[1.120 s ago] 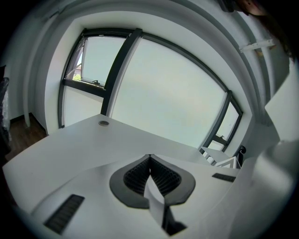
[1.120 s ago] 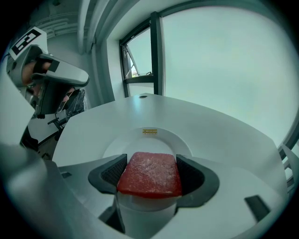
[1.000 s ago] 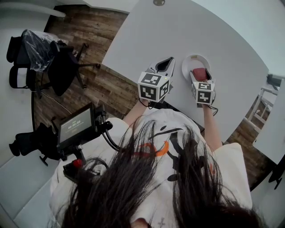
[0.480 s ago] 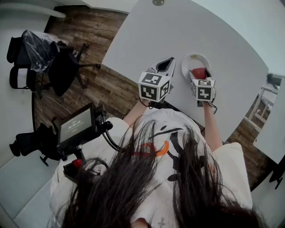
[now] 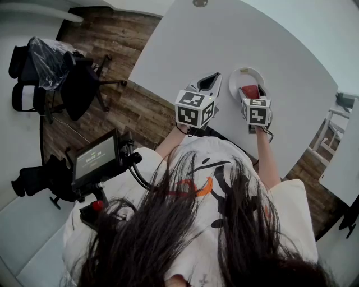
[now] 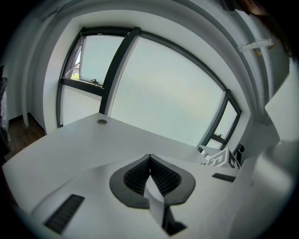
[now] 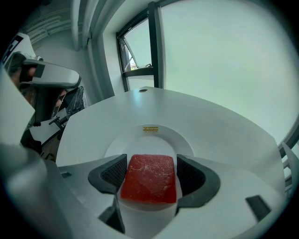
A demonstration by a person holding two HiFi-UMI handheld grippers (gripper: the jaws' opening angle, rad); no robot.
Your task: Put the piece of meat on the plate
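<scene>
A red slab of meat (image 7: 149,178) sits between the jaws of my right gripper (image 7: 150,161), which is shut on it. The meat hangs over the near rim of a round white plate (image 7: 154,135) on the white table. From the head view the meat (image 5: 250,91) shows at the plate's (image 5: 247,74) near side, just ahead of the right gripper (image 5: 251,95). My left gripper (image 5: 212,78) hovers left of the plate with its jaws shut and nothing in them; its pads meet at the tip (image 6: 149,158).
The white table (image 5: 224,33) stretches far ahead, with a round grommet (image 5: 199,3) at its far end. Its near edge runs just under both grippers. Black office chairs (image 5: 78,78) stand on the wood floor at the left.
My right gripper has crept a little forward over the plate with the meat. The left gripper has barely moved.
</scene>
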